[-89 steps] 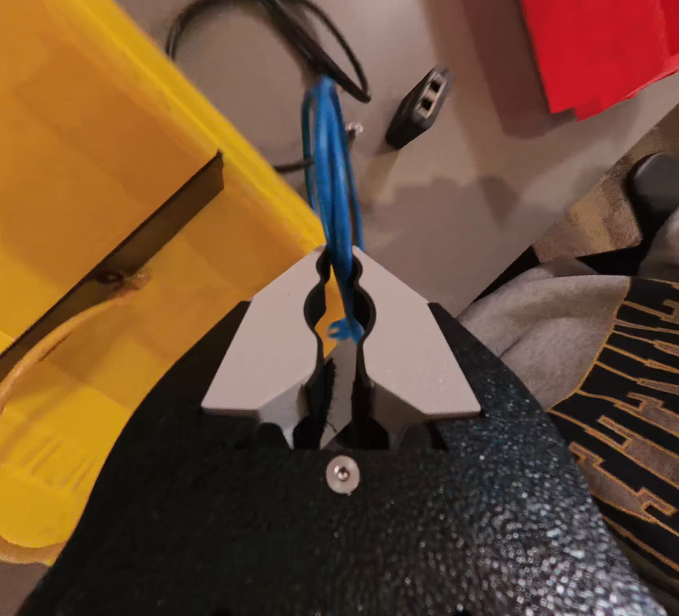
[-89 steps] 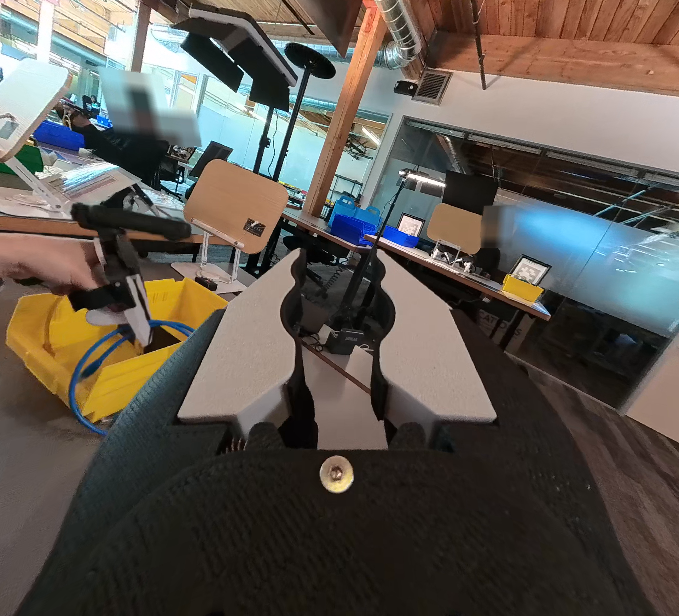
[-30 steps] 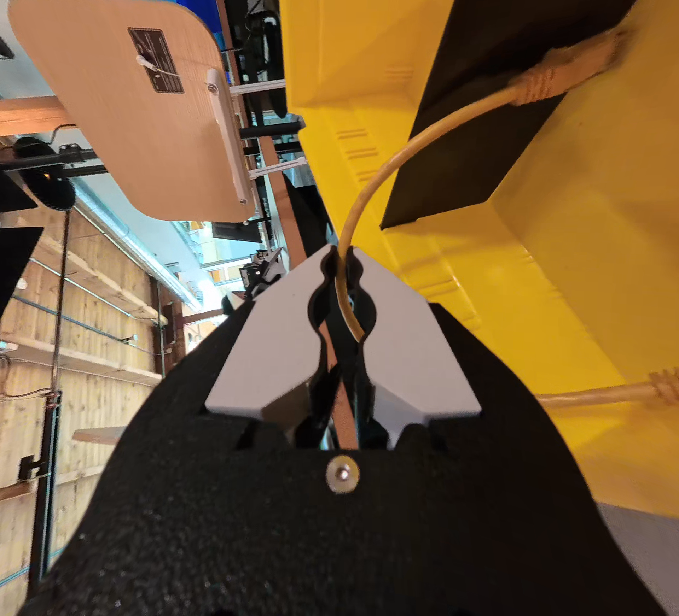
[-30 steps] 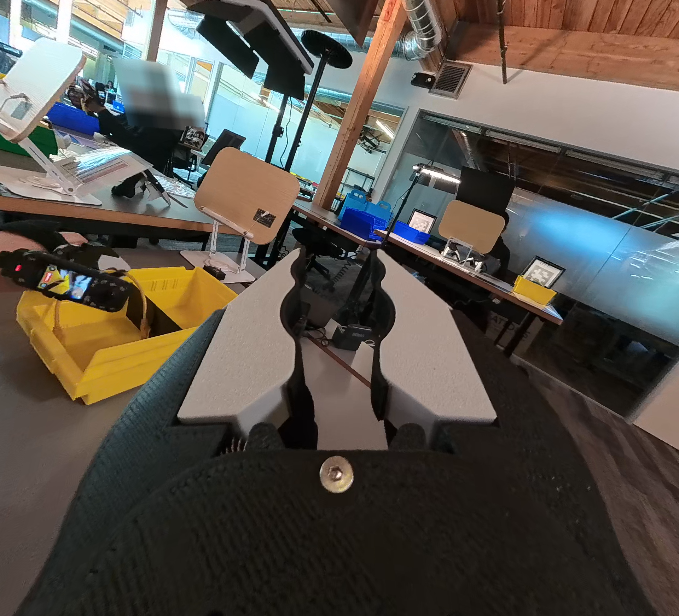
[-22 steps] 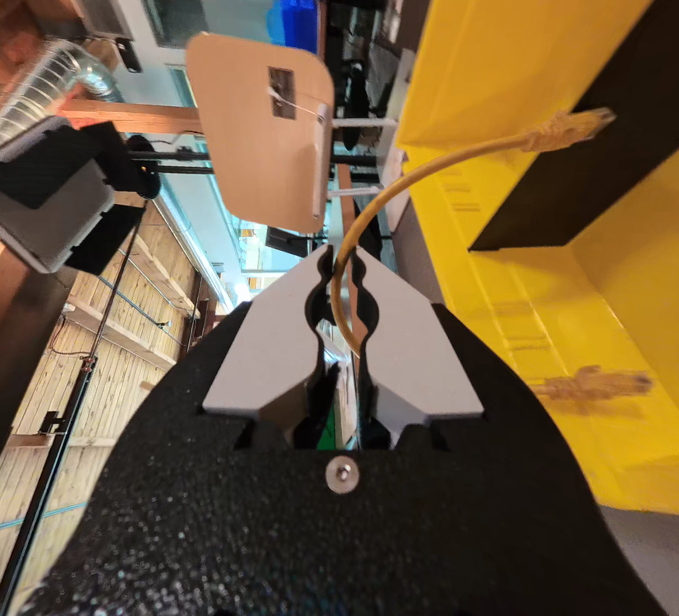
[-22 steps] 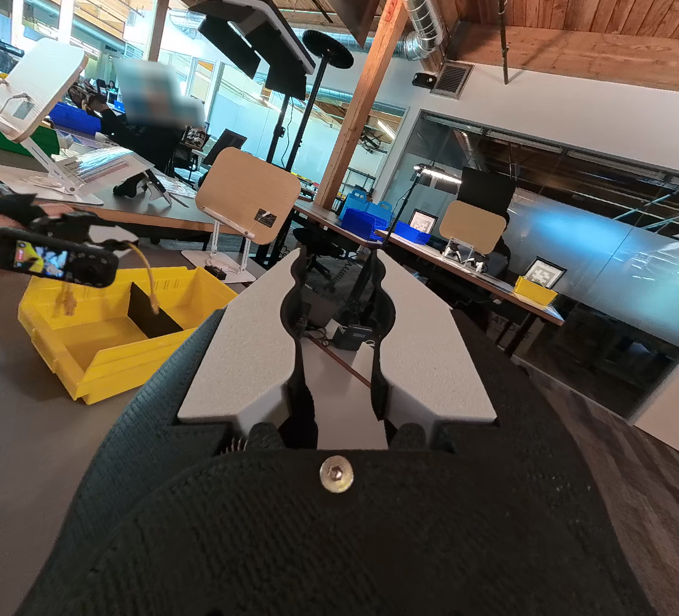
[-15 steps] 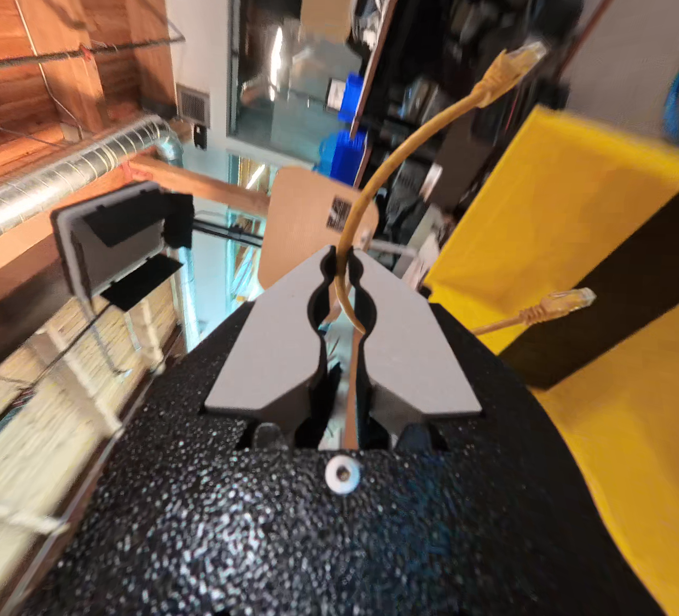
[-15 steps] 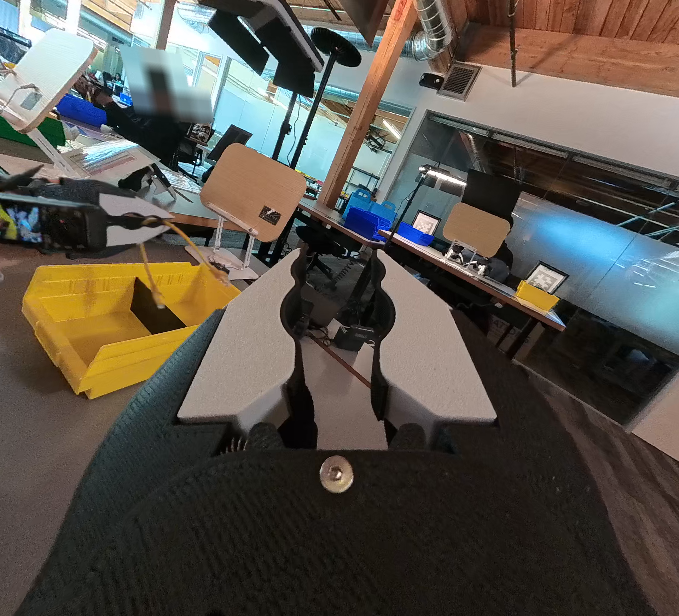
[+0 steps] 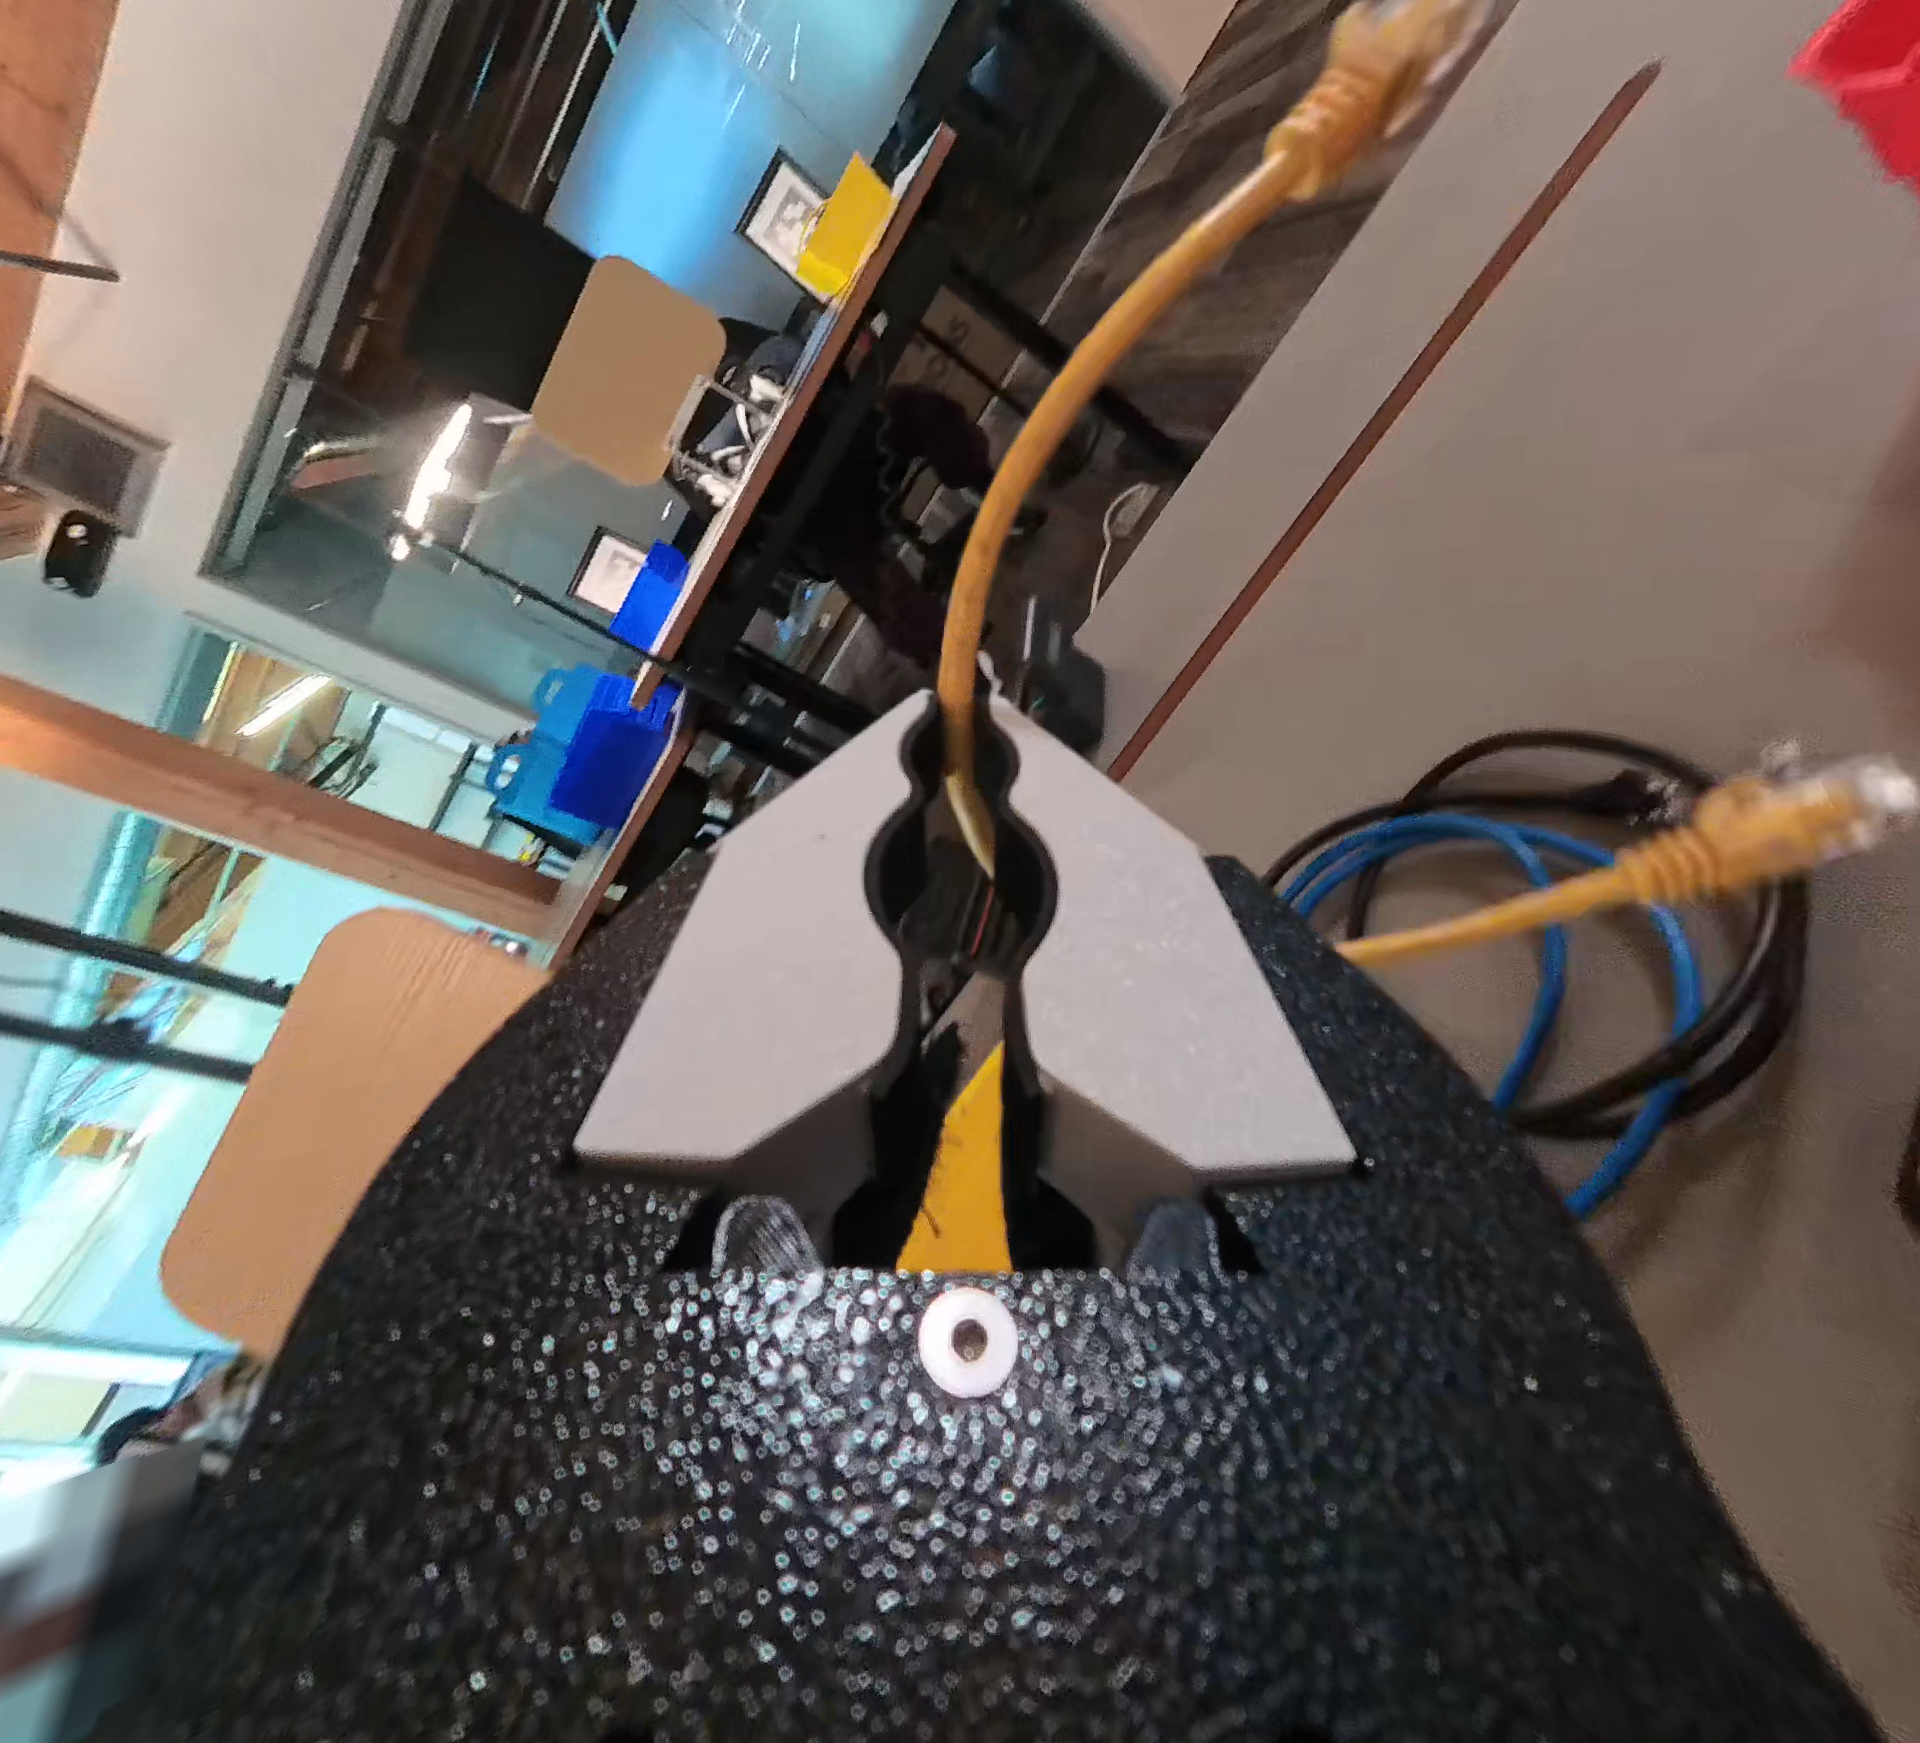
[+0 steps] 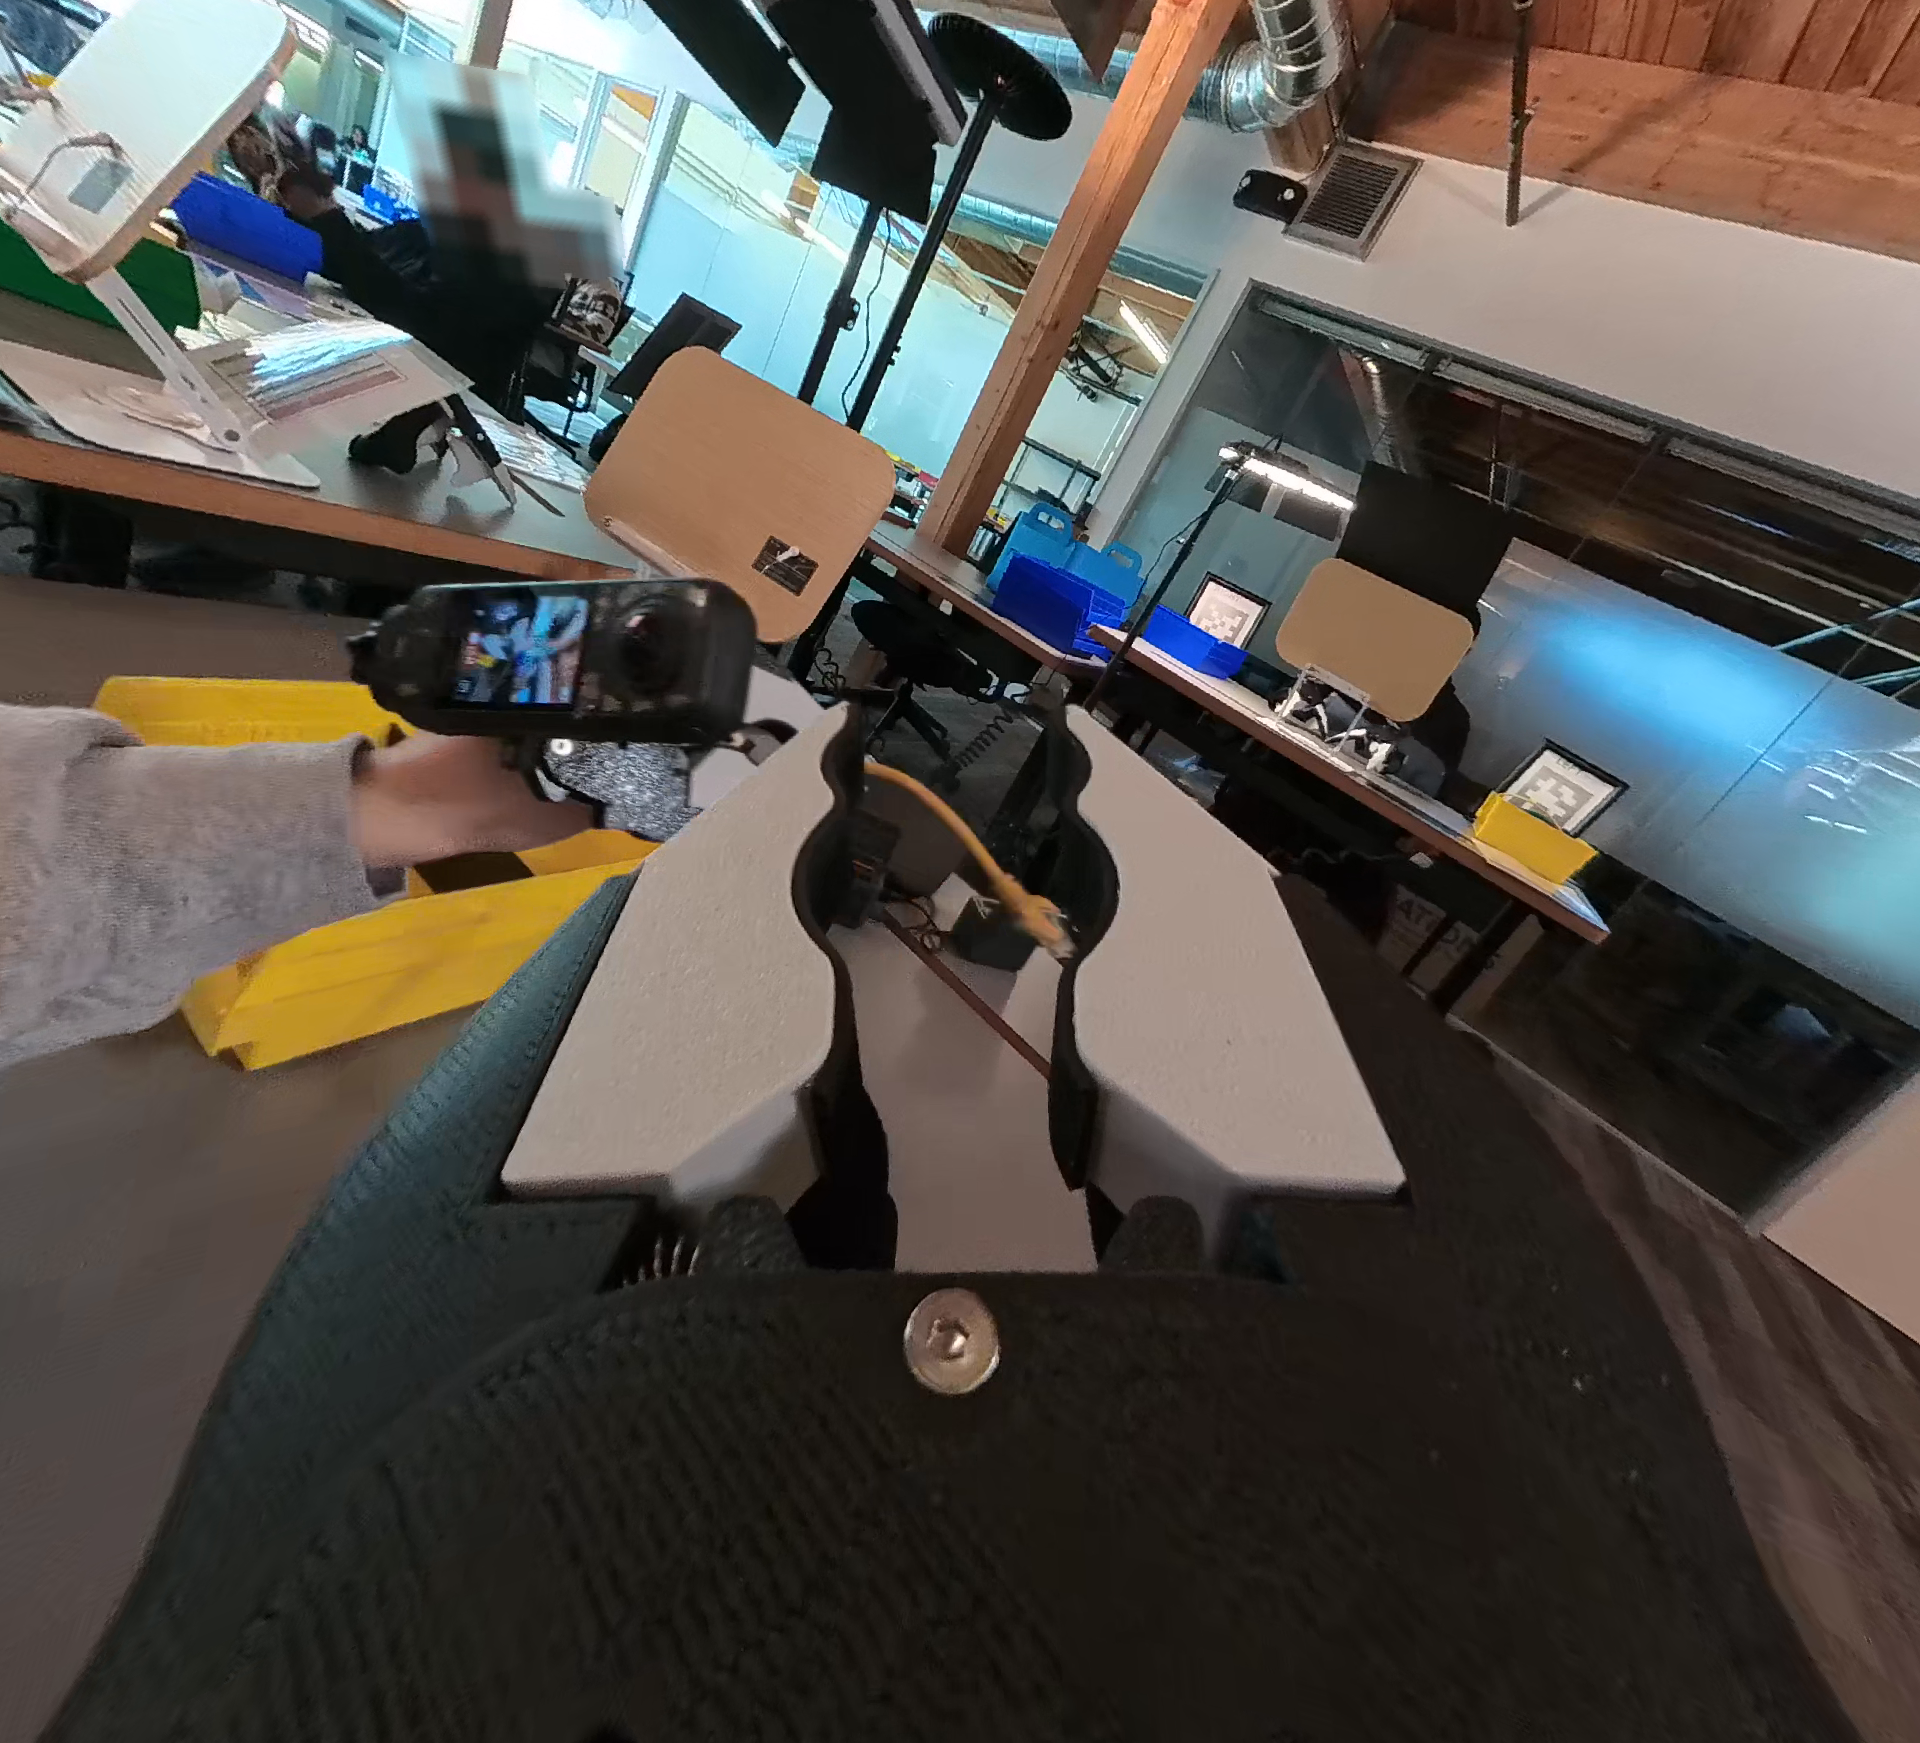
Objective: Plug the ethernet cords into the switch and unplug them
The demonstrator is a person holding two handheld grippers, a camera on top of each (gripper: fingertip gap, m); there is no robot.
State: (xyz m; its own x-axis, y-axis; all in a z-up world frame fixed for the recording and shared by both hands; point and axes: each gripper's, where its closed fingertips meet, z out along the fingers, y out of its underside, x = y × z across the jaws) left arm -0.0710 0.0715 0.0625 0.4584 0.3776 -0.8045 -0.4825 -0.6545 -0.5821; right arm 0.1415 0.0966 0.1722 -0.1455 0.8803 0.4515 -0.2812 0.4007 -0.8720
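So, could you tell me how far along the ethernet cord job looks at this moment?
Unplugging looks done here: both connectors of the short yellow ethernet cord hang free. In hand: the left gripper pinches its middle, while the right gripper sits open and empty. The switch is not in view, so further plugging cannot be judged.

The left wrist camera is sitting just behind its own gripper (image 9: 961,758), rolled sideways and looking close across the tabletop (image 9: 1558,446). The right wrist camera is looking upright and level over the same tabletop toward the room. Both are showing the yellow cord (image 9: 997,488) (image 10: 961,836); the right view is also catching the left gripper's camera (image 10: 566,659).
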